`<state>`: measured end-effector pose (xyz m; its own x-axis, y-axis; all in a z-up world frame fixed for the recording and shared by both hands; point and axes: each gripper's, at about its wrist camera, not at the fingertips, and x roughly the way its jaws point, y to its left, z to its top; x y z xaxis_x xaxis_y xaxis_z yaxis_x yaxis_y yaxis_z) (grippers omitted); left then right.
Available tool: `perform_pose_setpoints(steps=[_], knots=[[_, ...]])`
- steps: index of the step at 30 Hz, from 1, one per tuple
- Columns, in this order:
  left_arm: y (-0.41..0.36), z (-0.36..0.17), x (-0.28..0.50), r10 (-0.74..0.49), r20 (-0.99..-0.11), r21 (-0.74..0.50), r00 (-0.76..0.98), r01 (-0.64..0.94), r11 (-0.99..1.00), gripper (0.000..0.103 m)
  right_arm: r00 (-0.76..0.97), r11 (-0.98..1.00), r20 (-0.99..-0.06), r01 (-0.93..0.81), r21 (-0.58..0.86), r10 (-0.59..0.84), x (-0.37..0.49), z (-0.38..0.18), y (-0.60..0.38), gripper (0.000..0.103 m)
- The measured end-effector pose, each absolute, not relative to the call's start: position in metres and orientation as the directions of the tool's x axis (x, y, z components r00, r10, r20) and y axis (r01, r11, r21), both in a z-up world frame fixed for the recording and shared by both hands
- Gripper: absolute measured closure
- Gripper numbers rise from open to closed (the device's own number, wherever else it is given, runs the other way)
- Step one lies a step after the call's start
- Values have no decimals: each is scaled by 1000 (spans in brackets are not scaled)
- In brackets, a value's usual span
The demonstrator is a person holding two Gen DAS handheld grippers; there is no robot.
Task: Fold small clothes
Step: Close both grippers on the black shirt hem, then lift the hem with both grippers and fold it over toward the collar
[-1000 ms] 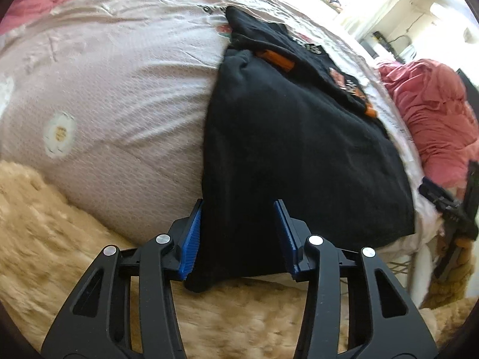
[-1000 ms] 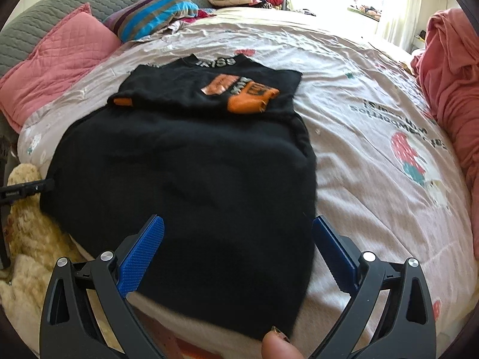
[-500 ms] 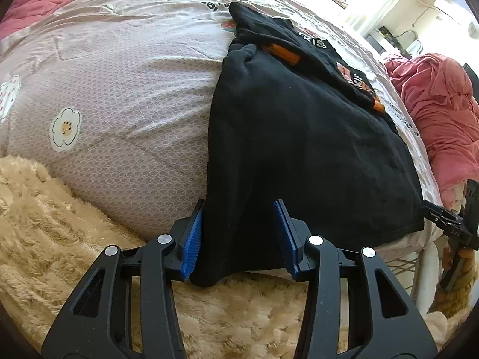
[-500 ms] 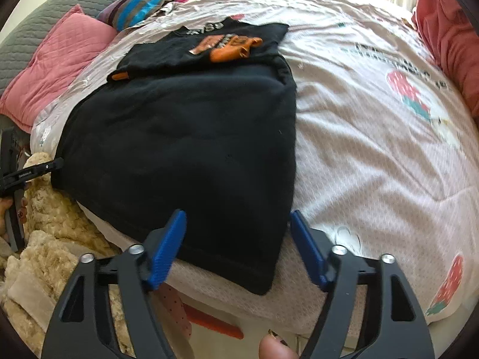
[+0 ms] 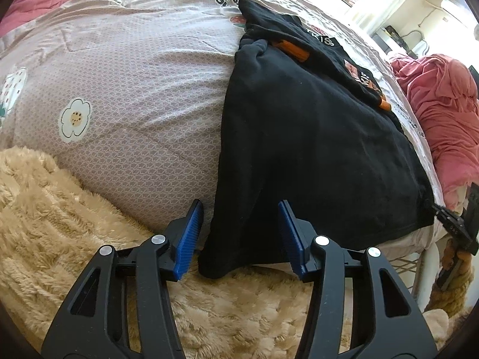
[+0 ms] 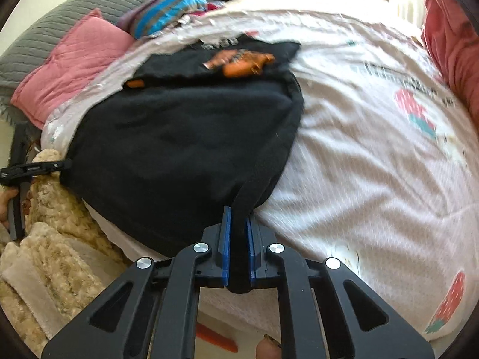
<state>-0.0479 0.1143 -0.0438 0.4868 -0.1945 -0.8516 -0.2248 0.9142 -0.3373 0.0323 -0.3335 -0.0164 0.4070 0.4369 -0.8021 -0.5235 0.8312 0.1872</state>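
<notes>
1. Lying flat on the bed cover (image 5: 143, 95), the black garment (image 5: 299, 137) fills the middle of both views; its near hem hangs a little over the edge of the bed.
2. In the left wrist view, the left gripper (image 5: 241, 236) has its blue pads apart. The near left corner of the garment hangs down between them, at 6 o'clock in the frame. The fabric is close to the pad at the right; I cannot tell if it touches it.
3. In the right wrist view, the right gripper (image 6: 238, 248) is clamped on the near right corner of the garment (image 6: 179, 149). The black fabric is pressed between the two blue pads and pulled into a narrow fold towards 6 o'clock.
4. A second black garment with an orange print (image 6: 236, 59) lies at 12 o'clock, at the far end of the first one; it seems to overlap it.
5. A beige fluffy blanket (image 5: 60, 224) lies at 8 o'clock in the left view, below the edge of the bed.
6. A pink pillow (image 6: 71, 65) is at 10 o'clock in the right view, and a striped pillow (image 6: 167, 9) at 11 o'clock.
7. A heap of red cloth (image 5: 443, 113) is at 3 o'clock in the left view.
</notes>
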Motion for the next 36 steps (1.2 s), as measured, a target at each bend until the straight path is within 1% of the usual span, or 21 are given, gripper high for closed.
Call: perform_pose_setpoints(steps=[2,3,5,8,9,10,12,15,26,31,34,36], knots=[[115,-44,-47,-188,-856,-329,482,-228,916,61,417,813,-764,-533,233,492,36,-6,-335,95],[114,-44,-47,-185,-858,-325,479,-228,918,65,426,805,-743,-537,252,517,38,0,-336,95],[114,-44,-46,-173,-867,-306,468,-225,925,68,445,794,-709,-544,270,547,41,9,-337,95],[114,-43,-46,-163,-874,-293,457,-229,928,79,480,784,-661,-553,283,577,46,20,-337,95],[114,-43,-47,-172,-872,-303,459,-228,925,87,489,780,-645,-554,290,587,48,24,-338,95],[114,-42,-48,-174,-870,-307,462,-229,924,93,495,778,-634,-553,297,594,50,27,-338,95],[114,-40,-48,-174,-866,-308,469,-225,924,100,516,776,-603,-548,312,608,56,35,-337,95],[115,-28,-49,-197,-845,-337,497,-208,918,101,544,772,-562,-542,331,623,61,44,-342,95],[127,40,-34,-178,-743,-379,645,-187,906,101,611,776,-478,-511,370,631,71,60,-358,95],[126,68,-14,-151,-705,-373,693,-182,910,101,642,779,-442,-493,388,626,78,66,-363,95],[122,85,0,-93,-700,-319,708,-195,927,101,661,784,-424,-488,383,619,85,72,-363,95],[119,94,9,-77,-693,-303,717,-192,933,101,677,792,-413,-490,364,609,90,77,-362,95]])
